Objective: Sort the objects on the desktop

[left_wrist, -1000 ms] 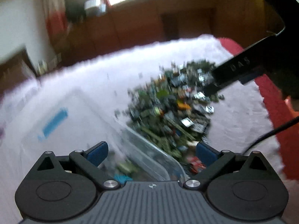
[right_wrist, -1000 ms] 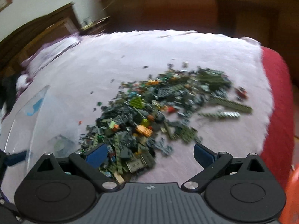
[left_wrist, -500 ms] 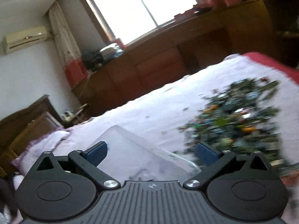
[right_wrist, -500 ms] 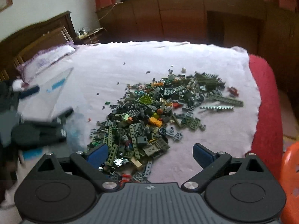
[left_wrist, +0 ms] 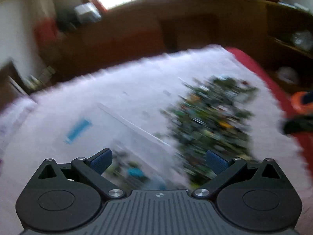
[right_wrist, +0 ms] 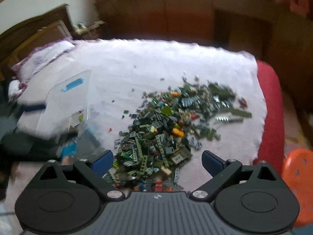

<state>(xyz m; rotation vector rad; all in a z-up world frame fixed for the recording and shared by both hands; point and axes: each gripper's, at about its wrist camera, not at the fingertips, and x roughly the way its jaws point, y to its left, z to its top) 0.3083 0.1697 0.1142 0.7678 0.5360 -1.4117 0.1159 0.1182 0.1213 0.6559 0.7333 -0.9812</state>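
Note:
A pile of small green, grey and orange building bricks (right_wrist: 176, 121) lies on a white bed cover (right_wrist: 156, 62). It also shows, blurred, in the left wrist view (left_wrist: 211, 121). A clear plastic box (right_wrist: 66, 105) with a blue label stands left of the pile; in the left wrist view the box (left_wrist: 121, 129) is just ahead and holds a few pieces. My left gripper (left_wrist: 158, 159) is open and empty above the box's near end. My right gripper (right_wrist: 157, 161) is open and empty above the pile's near edge.
A red blanket edge (right_wrist: 272, 113) runs along the bed's right side. An orange stool (right_wrist: 297, 176) stands at the lower right. A pillow (right_wrist: 41, 58) and wooden headboard (right_wrist: 33, 33) are at the left. Wooden cabinets (right_wrist: 195, 17) line the far wall.
The left view has tilted back down from the window to the box and pile, blurred by motion. The right gripper has shifted slightly; the left gripper's dark shape has left the middle of its view.

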